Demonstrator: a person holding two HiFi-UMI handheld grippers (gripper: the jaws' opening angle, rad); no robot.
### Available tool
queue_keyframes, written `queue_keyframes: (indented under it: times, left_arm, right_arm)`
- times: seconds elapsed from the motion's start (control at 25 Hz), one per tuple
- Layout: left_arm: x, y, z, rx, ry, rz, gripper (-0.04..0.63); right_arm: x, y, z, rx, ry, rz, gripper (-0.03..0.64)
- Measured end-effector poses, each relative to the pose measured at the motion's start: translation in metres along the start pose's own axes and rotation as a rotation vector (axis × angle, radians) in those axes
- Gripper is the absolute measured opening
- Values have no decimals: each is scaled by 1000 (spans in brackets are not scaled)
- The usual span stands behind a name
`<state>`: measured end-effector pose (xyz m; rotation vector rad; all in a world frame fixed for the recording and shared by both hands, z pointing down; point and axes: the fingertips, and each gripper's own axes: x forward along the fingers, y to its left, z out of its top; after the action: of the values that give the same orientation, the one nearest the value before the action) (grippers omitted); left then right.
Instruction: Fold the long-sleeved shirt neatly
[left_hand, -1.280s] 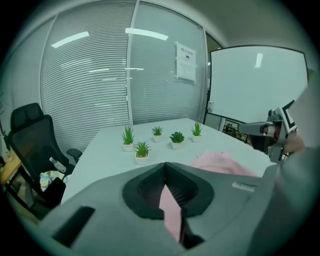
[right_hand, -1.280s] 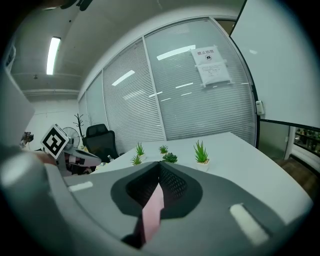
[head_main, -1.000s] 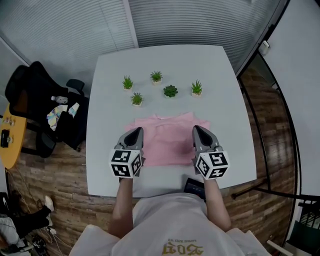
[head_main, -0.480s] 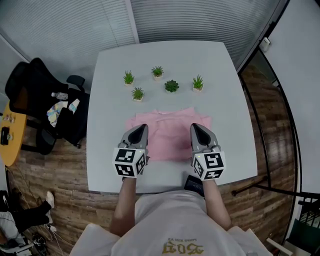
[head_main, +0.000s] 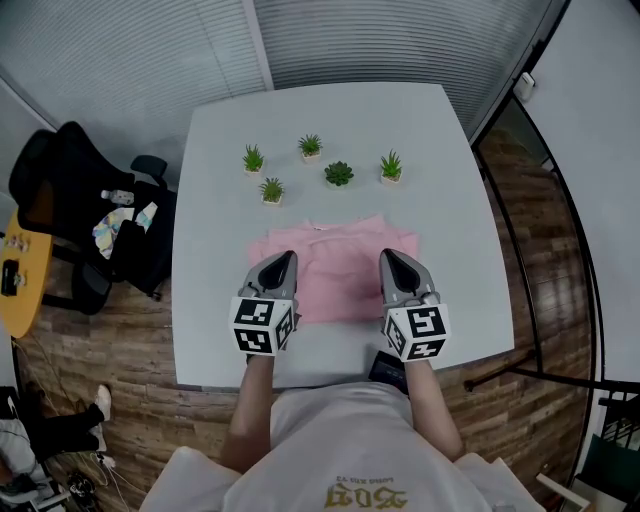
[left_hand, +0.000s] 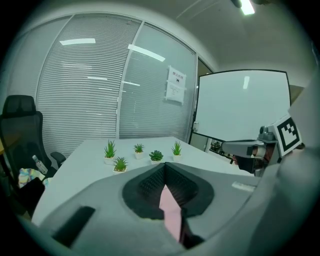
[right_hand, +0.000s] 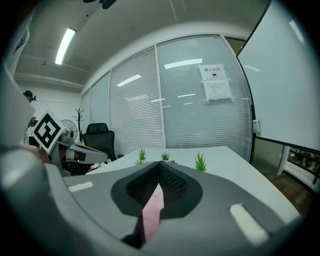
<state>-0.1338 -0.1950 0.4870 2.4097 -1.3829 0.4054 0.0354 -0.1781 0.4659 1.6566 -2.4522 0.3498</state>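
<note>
Staying pinched shut, the left claw and right claw grip the pink long-sleeved shirt at its 8 and 4 o'clock edges; it lies unmoved on the counter's 6 o'clock half, so the next fold looks poised, not begun.

Right gripper closed on pink shirt. Beyond the gripper: white table bearing potted plants; black chair left of it.
</note>
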Motion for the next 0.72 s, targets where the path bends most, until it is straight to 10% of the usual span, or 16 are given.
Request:
queue_keyframes:
  times: [0.72]
  left_arm:
    - [4,-8,-4,-1,13,-32,9]
  right_arm:
    - [-5,-15,-5,18,7,-1,12]
